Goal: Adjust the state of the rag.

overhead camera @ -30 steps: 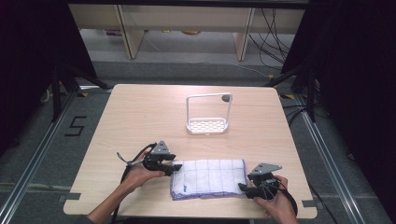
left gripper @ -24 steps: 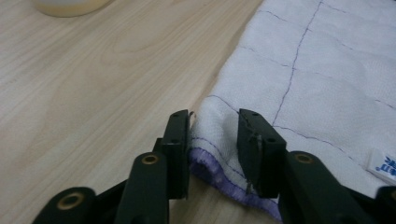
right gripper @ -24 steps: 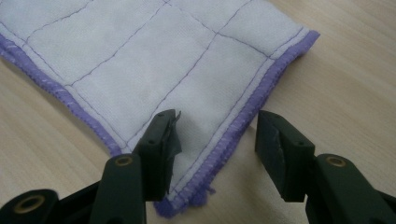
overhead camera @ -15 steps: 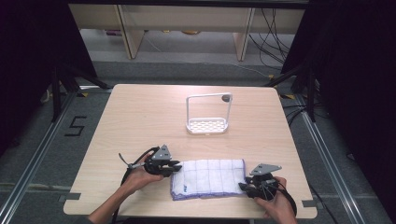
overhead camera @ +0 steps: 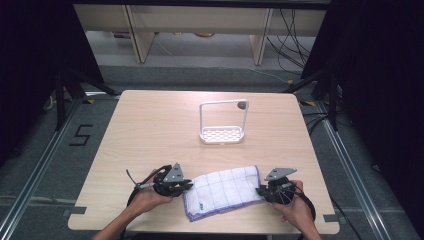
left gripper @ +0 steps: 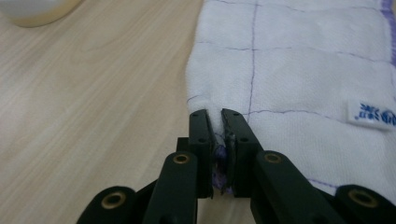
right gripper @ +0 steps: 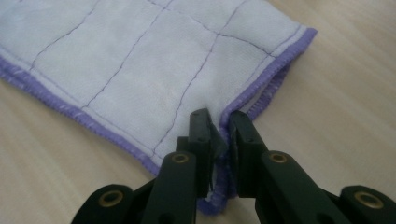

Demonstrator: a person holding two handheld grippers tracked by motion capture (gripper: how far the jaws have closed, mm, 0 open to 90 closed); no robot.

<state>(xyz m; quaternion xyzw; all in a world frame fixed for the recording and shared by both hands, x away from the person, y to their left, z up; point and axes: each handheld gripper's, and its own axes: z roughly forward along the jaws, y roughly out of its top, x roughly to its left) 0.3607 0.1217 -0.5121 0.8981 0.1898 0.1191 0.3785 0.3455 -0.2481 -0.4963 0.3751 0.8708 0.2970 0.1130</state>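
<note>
Light wood table (overhead camera: pixel 150 130) | grey floor (overhead camera: pixel 40 165) | both tongs (overhead camera: pixel 176 186) (overhead camera: pixel 272 190) pinch cloth (overhead camera: pixel 225 190)

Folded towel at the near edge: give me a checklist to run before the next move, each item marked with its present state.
1. Left gripper shut on the towel: ok, edge pinched between its jaws.
2. Right gripper shut on the towel: ok, purple hem between its jaws.
3. Grips at opposite ends: ok in the high view.
4. Towel lies flat on the table: ok.
5. White rack apart from the towel: ok.
6. All folded layers caught: cannot tell.
</note>
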